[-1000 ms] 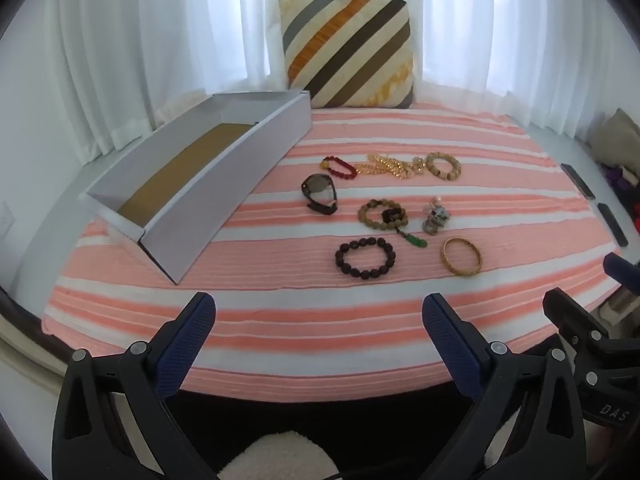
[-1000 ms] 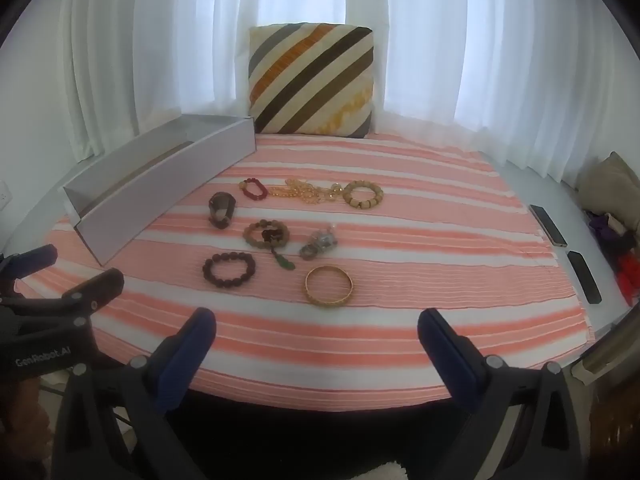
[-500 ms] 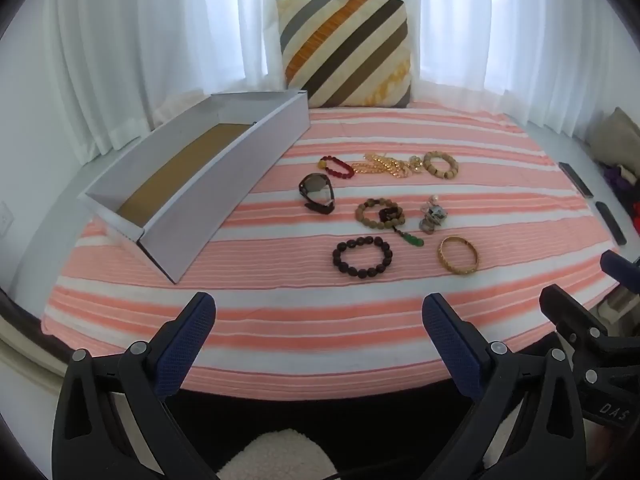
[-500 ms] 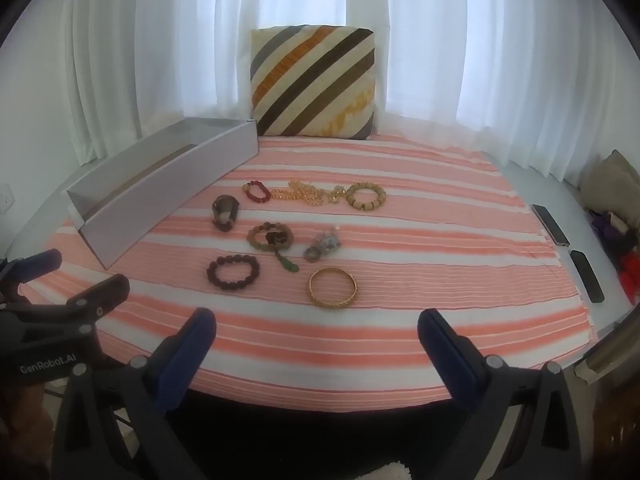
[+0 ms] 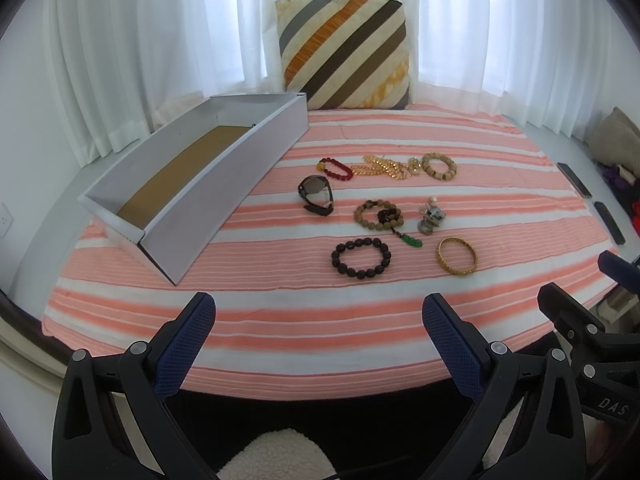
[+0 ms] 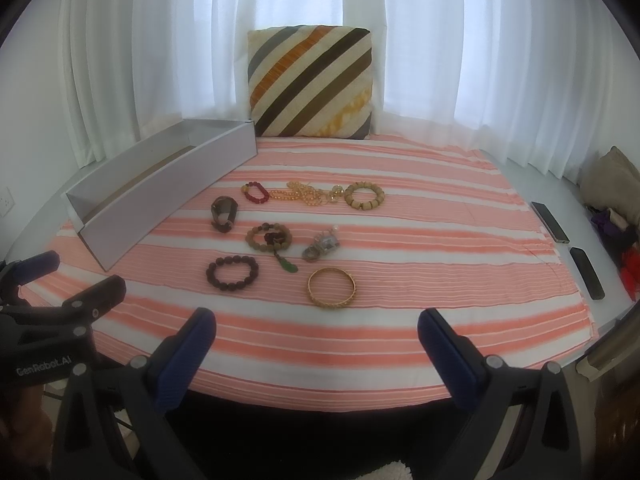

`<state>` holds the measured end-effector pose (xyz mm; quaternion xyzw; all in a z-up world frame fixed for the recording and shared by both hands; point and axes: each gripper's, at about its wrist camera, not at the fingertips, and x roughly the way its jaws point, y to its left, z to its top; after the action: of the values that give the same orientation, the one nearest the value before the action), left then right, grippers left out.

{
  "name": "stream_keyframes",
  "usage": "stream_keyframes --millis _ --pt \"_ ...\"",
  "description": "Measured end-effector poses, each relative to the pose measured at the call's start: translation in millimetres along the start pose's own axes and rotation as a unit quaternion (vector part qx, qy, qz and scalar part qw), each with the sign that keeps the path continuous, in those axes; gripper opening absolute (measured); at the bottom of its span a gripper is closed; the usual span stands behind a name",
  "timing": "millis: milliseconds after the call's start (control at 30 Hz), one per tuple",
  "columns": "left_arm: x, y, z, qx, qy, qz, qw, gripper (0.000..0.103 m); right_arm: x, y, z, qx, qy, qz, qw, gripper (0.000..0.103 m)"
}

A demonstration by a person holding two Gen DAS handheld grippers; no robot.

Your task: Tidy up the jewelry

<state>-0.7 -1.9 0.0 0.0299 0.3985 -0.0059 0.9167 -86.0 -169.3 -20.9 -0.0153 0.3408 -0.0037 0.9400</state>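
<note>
Both my hand-held grippers, left (image 5: 318,330) and right (image 6: 316,336), hang wide open and empty at the near edge of the striped bed cover (image 5: 280,280). Over the last second they have only crept slightly forward; nothing is picked yet. Ahead lie the dark beaded bracelet (image 5: 361,258) and gold bangle (image 6: 331,288), well apart from my fingers; the grey open box (image 5: 192,192) waits far left.
</note>
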Motion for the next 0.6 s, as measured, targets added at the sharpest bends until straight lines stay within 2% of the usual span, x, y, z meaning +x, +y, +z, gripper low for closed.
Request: stream_keyframes --millis 600 --pt "-3.4 -1.9 1.5 0.001 0.001 -0.001 1.0 0.102 -0.4 -5.8 0.6 0.005 -0.002 0.0 1.0 0.103"
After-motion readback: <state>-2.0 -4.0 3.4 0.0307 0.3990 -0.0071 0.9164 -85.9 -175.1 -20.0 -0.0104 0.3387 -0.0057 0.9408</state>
